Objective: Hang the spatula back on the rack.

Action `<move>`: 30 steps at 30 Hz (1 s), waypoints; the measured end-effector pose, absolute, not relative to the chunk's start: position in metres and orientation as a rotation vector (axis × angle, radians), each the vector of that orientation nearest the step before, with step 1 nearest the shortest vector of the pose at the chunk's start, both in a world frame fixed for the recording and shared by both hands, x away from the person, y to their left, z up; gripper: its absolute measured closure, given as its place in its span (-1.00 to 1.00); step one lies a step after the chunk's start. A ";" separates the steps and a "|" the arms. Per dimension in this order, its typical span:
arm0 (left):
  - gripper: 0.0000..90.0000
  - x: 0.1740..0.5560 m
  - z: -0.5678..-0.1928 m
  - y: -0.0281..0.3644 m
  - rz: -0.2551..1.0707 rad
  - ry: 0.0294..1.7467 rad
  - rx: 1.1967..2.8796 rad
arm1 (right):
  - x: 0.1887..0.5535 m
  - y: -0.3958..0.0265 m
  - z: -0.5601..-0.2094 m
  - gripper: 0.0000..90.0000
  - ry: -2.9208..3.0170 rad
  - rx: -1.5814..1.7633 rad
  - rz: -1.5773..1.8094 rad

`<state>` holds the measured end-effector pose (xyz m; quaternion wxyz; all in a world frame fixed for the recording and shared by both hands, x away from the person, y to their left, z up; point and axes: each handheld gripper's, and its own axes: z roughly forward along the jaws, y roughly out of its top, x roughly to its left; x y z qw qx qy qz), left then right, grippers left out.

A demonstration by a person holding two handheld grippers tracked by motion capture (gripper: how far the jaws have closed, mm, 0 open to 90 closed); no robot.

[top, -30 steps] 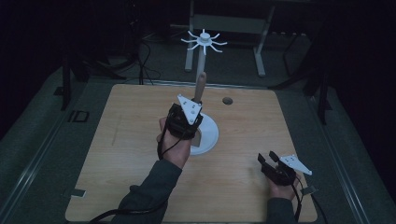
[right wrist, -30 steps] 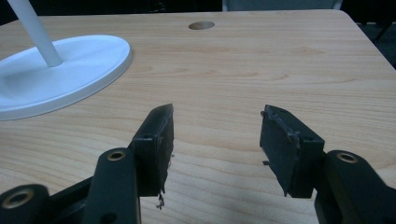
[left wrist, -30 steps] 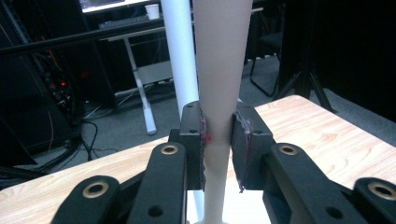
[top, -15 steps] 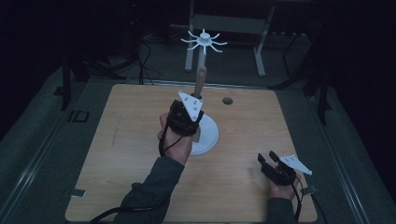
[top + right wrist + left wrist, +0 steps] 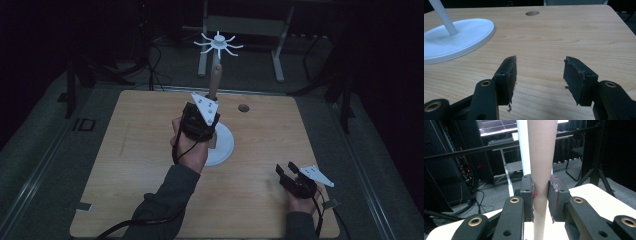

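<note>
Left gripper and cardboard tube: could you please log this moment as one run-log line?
left gripper: shut on cardboard tube | tube: upright beside white stand pole | right gripper: open, empty, low over table

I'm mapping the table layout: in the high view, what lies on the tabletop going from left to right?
Left gripper shut on the cardboard tube → round white stand base → hole in the tabletop → right gripper, jaws open, at the near right edge.
</note>
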<state>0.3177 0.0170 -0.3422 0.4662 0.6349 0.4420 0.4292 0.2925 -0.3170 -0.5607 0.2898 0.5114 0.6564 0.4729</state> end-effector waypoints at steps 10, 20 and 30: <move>0.68 0.319 -0.335 0.016 1.059 1.098 1.540 | 0.292 -0.317 -0.561 -0.03 1.752 1.360 1.257; 0.68 0.324 -0.329 0.011 1.081 1.108 1.538 | 0.292 -0.317 -0.561 -0.03 1.752 1.360 1.259; 0.68 0.328 -0.326 0.004 1.140 1.117 1.544 | 0.292 -0.317 -0.561 -0.03 1.752 1.361 1.261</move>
